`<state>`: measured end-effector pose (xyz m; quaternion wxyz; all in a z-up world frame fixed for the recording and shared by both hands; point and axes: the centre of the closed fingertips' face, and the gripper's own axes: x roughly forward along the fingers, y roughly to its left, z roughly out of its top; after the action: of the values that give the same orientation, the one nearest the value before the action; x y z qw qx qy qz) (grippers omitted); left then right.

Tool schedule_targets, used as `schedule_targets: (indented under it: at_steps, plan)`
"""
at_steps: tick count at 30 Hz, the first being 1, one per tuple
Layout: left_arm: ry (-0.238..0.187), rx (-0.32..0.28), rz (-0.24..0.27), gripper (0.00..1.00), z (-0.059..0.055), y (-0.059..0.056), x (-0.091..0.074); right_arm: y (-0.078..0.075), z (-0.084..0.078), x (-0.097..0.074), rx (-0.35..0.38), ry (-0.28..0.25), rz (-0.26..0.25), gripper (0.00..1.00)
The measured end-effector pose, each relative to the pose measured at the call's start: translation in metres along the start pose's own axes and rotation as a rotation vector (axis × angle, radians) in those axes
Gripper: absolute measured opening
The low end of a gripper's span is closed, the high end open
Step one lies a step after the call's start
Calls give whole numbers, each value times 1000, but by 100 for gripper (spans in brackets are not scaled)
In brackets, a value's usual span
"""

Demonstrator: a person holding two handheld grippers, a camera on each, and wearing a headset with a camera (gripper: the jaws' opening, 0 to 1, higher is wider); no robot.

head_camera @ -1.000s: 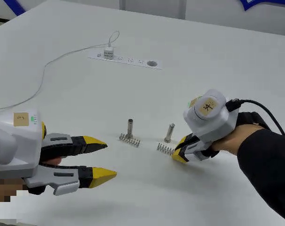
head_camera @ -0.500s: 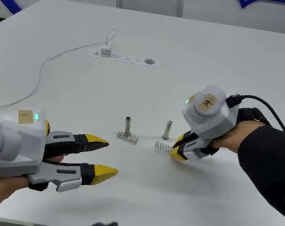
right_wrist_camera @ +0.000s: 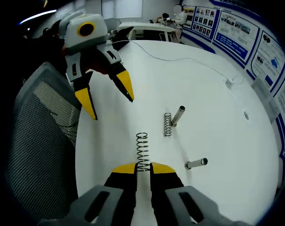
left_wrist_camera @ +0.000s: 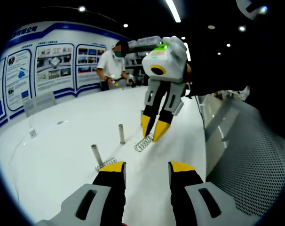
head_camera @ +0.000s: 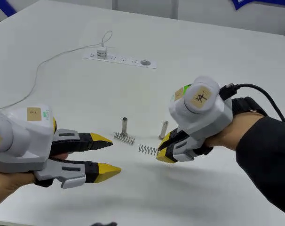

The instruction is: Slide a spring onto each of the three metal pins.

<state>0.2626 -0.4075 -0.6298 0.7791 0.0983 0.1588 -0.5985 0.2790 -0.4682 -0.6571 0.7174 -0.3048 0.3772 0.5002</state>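
A spring (head_camera: 148, 150) is pinched by one end in the narrowed right gripper (head_camera: 161, 154). Its free end projects toward 9 o'clock, presumably for threading over the pin (head_camera: 164, 129) at 1 o'clock. The left gripper (head_camera: 108, 154) is held wide and empty.
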Motion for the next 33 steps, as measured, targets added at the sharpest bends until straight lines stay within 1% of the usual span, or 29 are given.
schedule_targets:
  at_steps: [7,12,16,19,22,27,30,33]
  plan:
    - [-3,20,-21,35,4,-5,4,19,18,-3,-78,-5,39,11]
    - [-5,39,-40,33,7,-11,7,27,28,-3,-117,-16,56,11]
    - [-1,53,-51,30,7,-15,8,34,30,-2,-144,-11,76,11]
    - [5,58,-60,28,4,-17,10,39,31,-3,-163,-8,90,11]
    - [6,64,-71,27,4,-20,10,42,31,-4,-173,-6,100,11]
    - [4,80,-90,18,4,-25,12,45,31,-5,-183,-1,113,11]
    - [10,91,-84,13,4,-24,13,47,30,-7,-189,3,118,11]
    - [13,94,-87,13,3,-26,13,48,32,-11,-192,-2,116,11]
